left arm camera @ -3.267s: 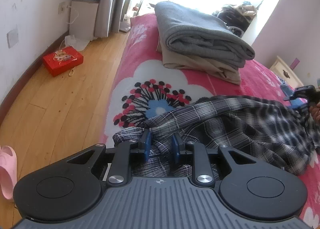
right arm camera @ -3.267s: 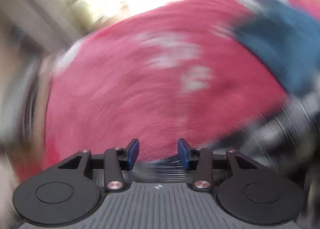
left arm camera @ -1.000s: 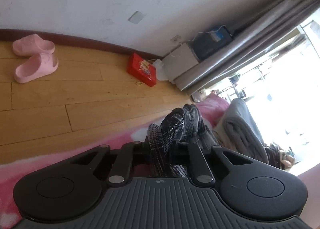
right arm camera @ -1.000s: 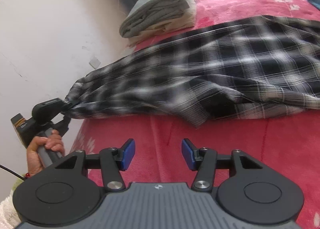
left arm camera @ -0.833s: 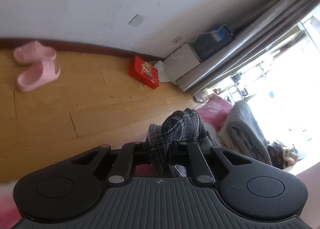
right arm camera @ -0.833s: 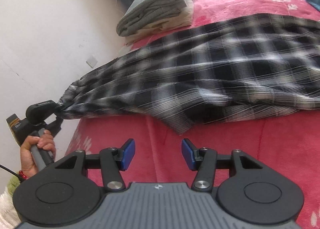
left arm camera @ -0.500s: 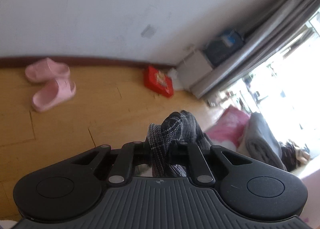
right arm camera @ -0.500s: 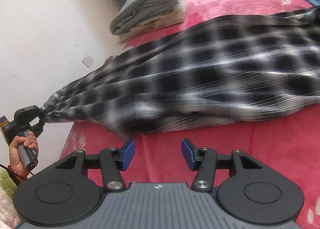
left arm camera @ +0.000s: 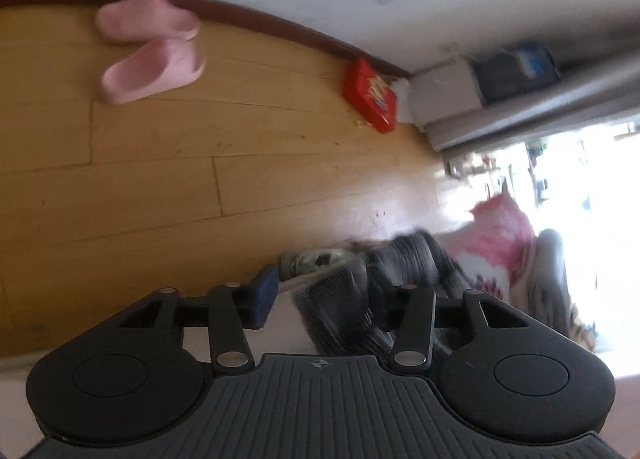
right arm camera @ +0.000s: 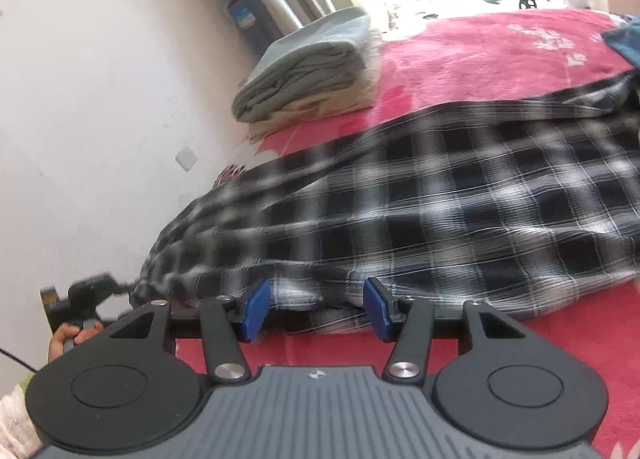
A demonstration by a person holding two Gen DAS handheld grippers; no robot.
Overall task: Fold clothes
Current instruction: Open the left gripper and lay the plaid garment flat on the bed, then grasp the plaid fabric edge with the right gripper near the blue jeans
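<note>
A black-and-white plaid shirt (right arm camera: pixel 440 211) lies stretched across the red bed cover (right arm camera: pixel 480 43). My right gripper (right arm camera: pixel 317 309) is open, low over the bed, with the shirt's near hem between its blue fingers. My left gripper (left arm camera: pixel 324 295) is open too, off the bed's edge above the floor. A bunched end of the shirt (left arm camera: pixel 360 299) hangs against its right finger and hides that pad. In the right wrist view the left gripper (right arm camera: pixel 92 291) sits at the shirt's far-left tip, with a hand (right arm camera: pixel 64 339) on its handle.
A folded grey and cream stack (right arm camera: pixel 312 63) rests at the bed's far left corner. A blue garment (right arm camera: pixel 628 43) lies at the right edge. On the wooden floor (left arm camera: pixel 160 179) are pink slippers (left arm camera: pixel 152 59) and a red box (left arm camera: pixel 370 95) near the wall.
My left gripper, shut on the shirt's end while pulling it out past the bed edge, has opened. My right gripper has moved forward until the shirt's hem lies between its fingers.
</note>
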